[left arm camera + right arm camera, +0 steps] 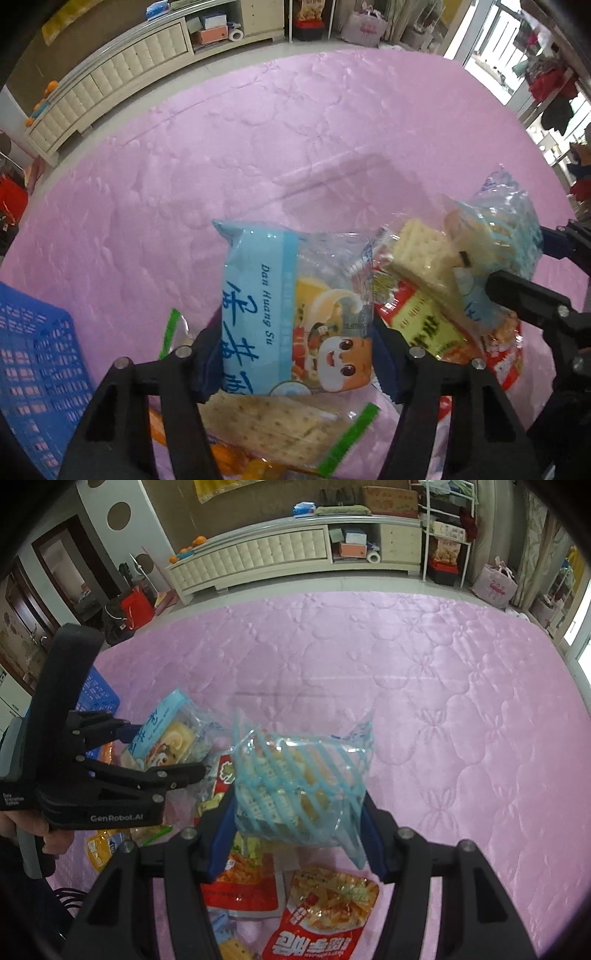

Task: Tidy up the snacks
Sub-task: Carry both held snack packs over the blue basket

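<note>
Two packets are in the grippers, and none can be seen inside the blue basket [35, 365] at the far left edge of the pink quilted cover [295, 122], though most of its interior is out of view, so the sorting looks barely begun. Just right of it, the left gripper [295, 354] has its jaws partway closed against both sides of a light-blue cake packet [280, 314], which overlaps a clear cracker pack with a green strip [295, 432]. Right again lies a loose heap: a red and green packet [424, 325] and, in the right wrist view, red noodle-snack pouches [317, 923]. Farthest right, the right gripper [295, 834] pinches a clear bag with blue stripes [299, 779], lifted above the heap. By my judgement both held packets and the whole pile are yet to be placed.
</note>
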`<state>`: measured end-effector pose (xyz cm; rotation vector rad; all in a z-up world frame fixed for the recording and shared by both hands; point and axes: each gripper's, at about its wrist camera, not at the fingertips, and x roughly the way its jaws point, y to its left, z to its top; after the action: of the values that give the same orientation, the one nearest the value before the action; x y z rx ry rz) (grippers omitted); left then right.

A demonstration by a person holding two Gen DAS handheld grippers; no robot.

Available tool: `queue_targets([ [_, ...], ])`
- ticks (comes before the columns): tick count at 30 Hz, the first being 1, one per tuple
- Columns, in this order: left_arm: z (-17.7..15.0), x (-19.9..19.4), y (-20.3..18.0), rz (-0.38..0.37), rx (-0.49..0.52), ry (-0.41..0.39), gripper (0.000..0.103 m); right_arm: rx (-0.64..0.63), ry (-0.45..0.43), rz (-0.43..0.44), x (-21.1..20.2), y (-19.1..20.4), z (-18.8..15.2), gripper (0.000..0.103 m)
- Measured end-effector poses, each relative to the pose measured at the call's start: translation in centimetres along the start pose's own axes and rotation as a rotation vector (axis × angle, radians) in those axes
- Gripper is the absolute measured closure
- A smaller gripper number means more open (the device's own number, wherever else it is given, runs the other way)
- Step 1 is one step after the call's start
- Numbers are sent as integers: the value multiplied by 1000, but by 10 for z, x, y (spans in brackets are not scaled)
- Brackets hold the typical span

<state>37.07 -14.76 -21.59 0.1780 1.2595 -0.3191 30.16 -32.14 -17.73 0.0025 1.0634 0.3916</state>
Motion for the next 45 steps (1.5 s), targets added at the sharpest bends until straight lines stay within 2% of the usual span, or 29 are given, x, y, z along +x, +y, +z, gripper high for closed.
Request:
queue_targets([
  [9, -42, -75, 5, -36, -75, -174, 40, -41, -59, -23, -47, 27, -5, 39],
  [17, -88, -133, 25, -61, -110, -258, 40, -97, -131, -23, -100, 69, -8, 39],
  [21, -113, -163, 38, -44, -111, -306, 40, -133, -162, -20, -121, 96, -12, 39],
  [25, -126, -189, 52, -37, -114, -347, 40, -163, -198, -18, -138, 123, -15, 39],
  [28, -150, -213, 63, -20, -123, -367, 40, -168, -214, 7, -145, 140, -14, 39],
  [35, -178, -255, 103, 9, -170, -403, 40, -223, -238, 36, -149, 185, -5, 39],
  [45, -195, -284, 162, 50, -242, -424, 40, -297, -235, 94, -133, 242, 26, 39],
])
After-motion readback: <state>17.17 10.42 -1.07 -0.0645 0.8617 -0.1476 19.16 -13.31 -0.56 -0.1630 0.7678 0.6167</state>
